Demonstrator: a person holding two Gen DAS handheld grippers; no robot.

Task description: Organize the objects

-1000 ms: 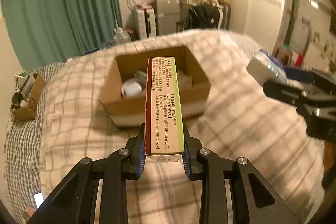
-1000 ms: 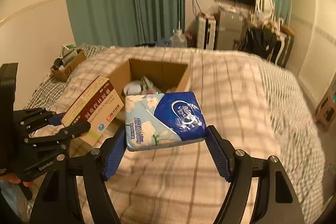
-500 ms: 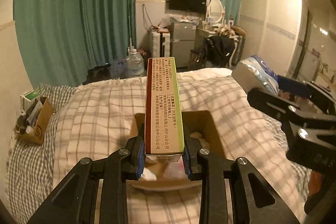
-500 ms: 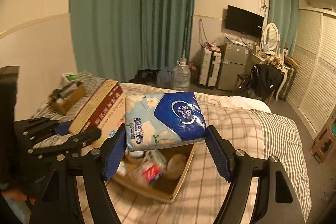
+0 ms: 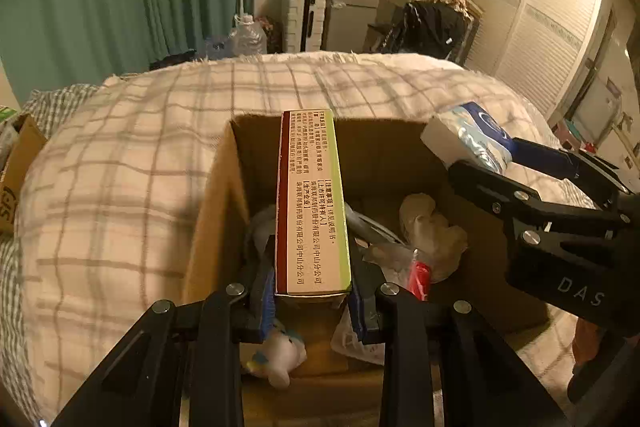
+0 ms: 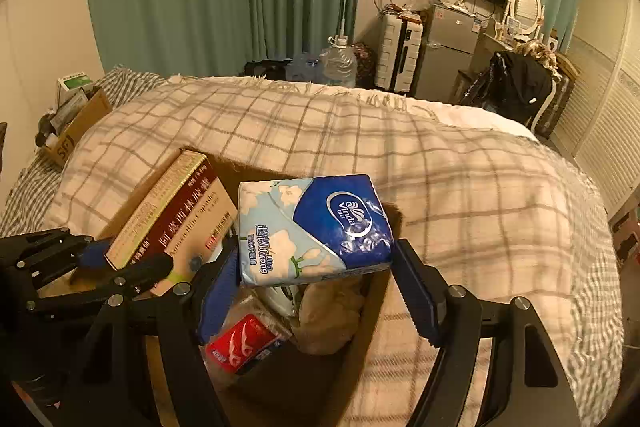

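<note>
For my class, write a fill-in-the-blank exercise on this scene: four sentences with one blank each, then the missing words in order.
1. The left gripper is shut on a long medicine ____.
2. The right gripper holds a blue pack of ____.
3. Both grippers hover over an open cardboard box that sits on a ____ blanket.
4. Inside the cardboard box lies a ____ packet with white lettering.

Missing words: box; tissues; checked; red
</note>
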